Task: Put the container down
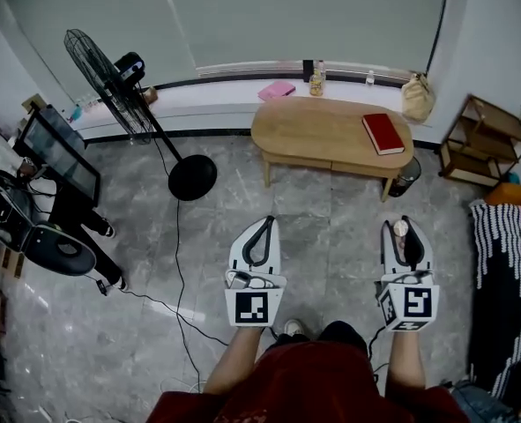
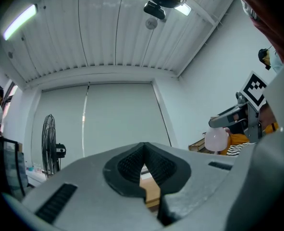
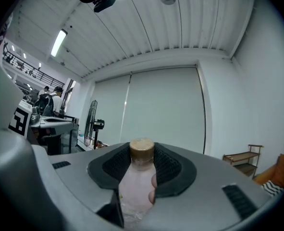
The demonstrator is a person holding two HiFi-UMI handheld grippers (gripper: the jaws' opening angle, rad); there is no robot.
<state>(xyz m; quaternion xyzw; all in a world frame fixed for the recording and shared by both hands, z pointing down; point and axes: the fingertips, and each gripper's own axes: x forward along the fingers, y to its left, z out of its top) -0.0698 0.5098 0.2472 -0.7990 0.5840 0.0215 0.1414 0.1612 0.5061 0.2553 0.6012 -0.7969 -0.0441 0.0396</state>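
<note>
The container is a small pale pink translucent bottle [image 3: 134, 186] with a tan lid [image 3: 142, 150]. My right gripper [image 3: 142, 170] is shut on it, pads pressing both its sides, the lid poking out past the tips. In the head view the right gripper [image 1: 404, 236] hangs over the grey floor, and the container [image 1: 401, 228] shows between its jaws. My left gripper [image 1: 262, 229] is held level beside it, shut with nothing in it; its fingertips meet in the left gripper view [image 2: 142, 150]. That view also catches the container [image 2: 216, 139] at the right.
An oval wooden coffee table [image 1: 322, 130] carrying a red book [image 1: 383, 133] stands ahead. A standing fan [image 1: 110, 82] with a round base [image 1: 192, 177] and trailing cable is front left. A wooden shelf [image 1: 485, 139] and a striped cloth [image 1: 500, 280] are on the right, with monitors [image 1: 62, 152] on the left.
</note>
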